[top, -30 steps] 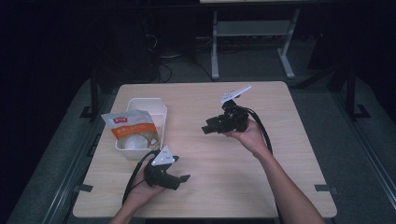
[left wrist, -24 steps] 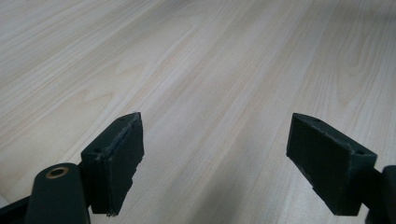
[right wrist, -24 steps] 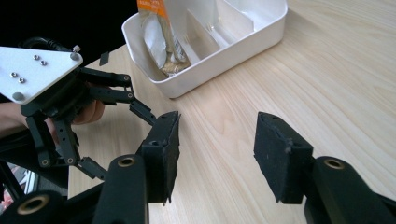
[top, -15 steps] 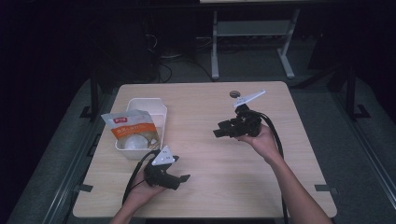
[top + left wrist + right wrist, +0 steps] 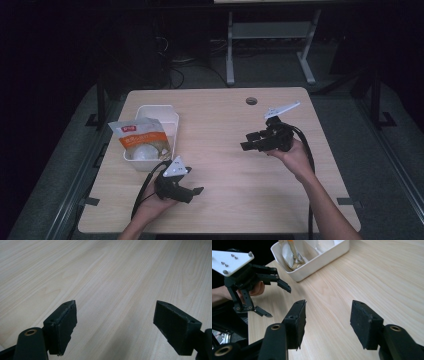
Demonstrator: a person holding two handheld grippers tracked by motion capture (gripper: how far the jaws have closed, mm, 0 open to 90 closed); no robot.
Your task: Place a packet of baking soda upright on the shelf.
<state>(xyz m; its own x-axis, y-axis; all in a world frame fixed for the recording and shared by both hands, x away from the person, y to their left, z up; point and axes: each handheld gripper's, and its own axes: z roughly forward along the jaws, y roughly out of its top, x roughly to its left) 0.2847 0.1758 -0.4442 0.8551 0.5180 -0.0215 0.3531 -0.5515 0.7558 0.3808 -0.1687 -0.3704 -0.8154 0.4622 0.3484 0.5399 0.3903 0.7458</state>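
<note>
My left gripper (image 5: 195, 194) rests low at the front left of the wooden table (image 5: 225, 170), jaws pointing right and open over bare wood; the left gripper view shows the left gripper (image 5: 115, 307) with nothing between its pads. My right gripper (image 5: 248, 140) is held over the right half of the table, jaws pointing left. In the right gripper view the right gripper (image 5: 328, 305) stands open with nothing between the jaws, which have just been opening. Beyond it there is the left gripper (image 5: 274, 300) with its white top plate.
A white bin (image 5: 150, 112) stands at the table's left, holding an orange and white snack bag (image 5: 140, 137) that sticks out over its rim; the bin (image 5: 312, 267) is also in the right gripper view. A cable hole (image 5: 251, 101) lies near the far edge. A metal stand (image 5: 270, 40) is behind the table.
The right hand has carried its gripper to the right and a little nearer to the person, and its jaws look wider. The left gripper has stayed where it was.
</note>
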